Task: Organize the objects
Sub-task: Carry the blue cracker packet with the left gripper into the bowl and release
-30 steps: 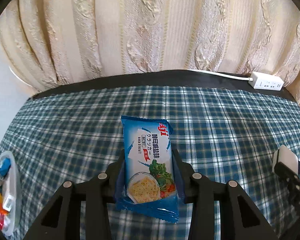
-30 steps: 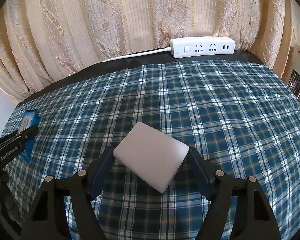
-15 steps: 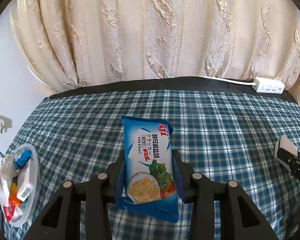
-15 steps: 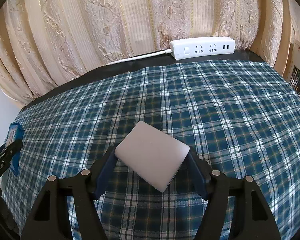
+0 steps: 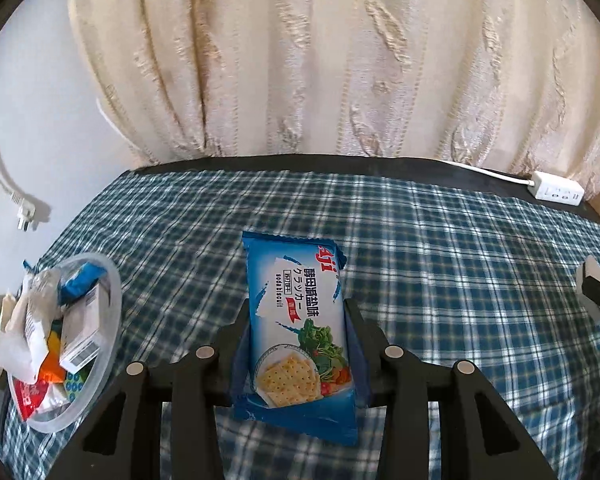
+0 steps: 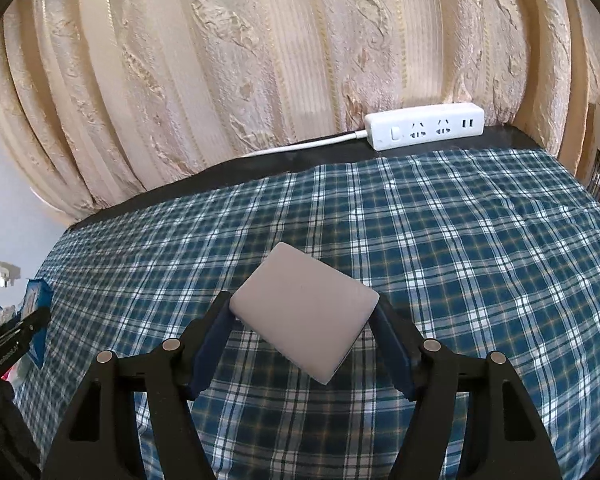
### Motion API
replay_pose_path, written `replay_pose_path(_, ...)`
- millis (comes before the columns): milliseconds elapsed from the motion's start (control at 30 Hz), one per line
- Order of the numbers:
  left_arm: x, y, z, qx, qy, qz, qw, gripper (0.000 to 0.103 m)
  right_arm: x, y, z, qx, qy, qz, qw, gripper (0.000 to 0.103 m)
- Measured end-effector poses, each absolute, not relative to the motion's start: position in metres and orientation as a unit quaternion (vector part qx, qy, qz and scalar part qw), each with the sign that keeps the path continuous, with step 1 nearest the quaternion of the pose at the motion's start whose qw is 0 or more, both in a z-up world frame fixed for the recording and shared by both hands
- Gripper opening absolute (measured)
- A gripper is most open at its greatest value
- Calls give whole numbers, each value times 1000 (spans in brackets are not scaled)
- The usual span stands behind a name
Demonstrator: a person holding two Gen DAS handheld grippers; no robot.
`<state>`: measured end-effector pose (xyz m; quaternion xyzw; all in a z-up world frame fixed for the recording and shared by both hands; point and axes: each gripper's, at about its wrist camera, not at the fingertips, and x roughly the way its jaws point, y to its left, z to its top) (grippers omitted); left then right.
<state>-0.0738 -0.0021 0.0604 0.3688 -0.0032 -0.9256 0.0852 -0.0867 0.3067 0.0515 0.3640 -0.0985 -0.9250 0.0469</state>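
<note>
A blue soda-biscuit packet stands lengthwise between the jaws of my left gripper, which is shut on it above the plaid tablecloth. A clear plastic bowl full of small snack packs sits low at the left of that view. My right gripper is shut on a flat white rounded block, held slightly tilted over the cloth. The left gripper and the packet's blue edge show at the left border of the right wrist view.
A white power strip with its cable lies on the dark table strip at the back, under a cream curtain. A loose plug hangs by the white wall at left. The plaid cloth spreads across the table.
My left gripper has carried the biscuit packet leftwards, and the snack bowl has come further into its view. The right gripper rose slightly, still holding the white block.
</note>
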Motion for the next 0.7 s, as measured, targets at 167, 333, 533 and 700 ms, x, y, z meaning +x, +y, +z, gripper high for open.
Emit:
replay_pose_path(167, -60, -27, 65, 361, 13, -927, 101, 44, -88, 306, 51, 363, -100, -925, 51, 69)
replay_pose_path(333, -45, -60, 71, 350, 33, -928, 128, 44, -85, 300, 53, 355, -96, -928, 59, 69)
replay_pose_path(533, -25, -100, 75, 340, 54, -924, 166, 44, -85, 287, 55, 350, -88, -930, 66, 69)
replay_pose_path(700, -17, -123, 75, 340, 61, -919, 188, 44, -85, 278, 51, 355, -77, -929, 68, 69)
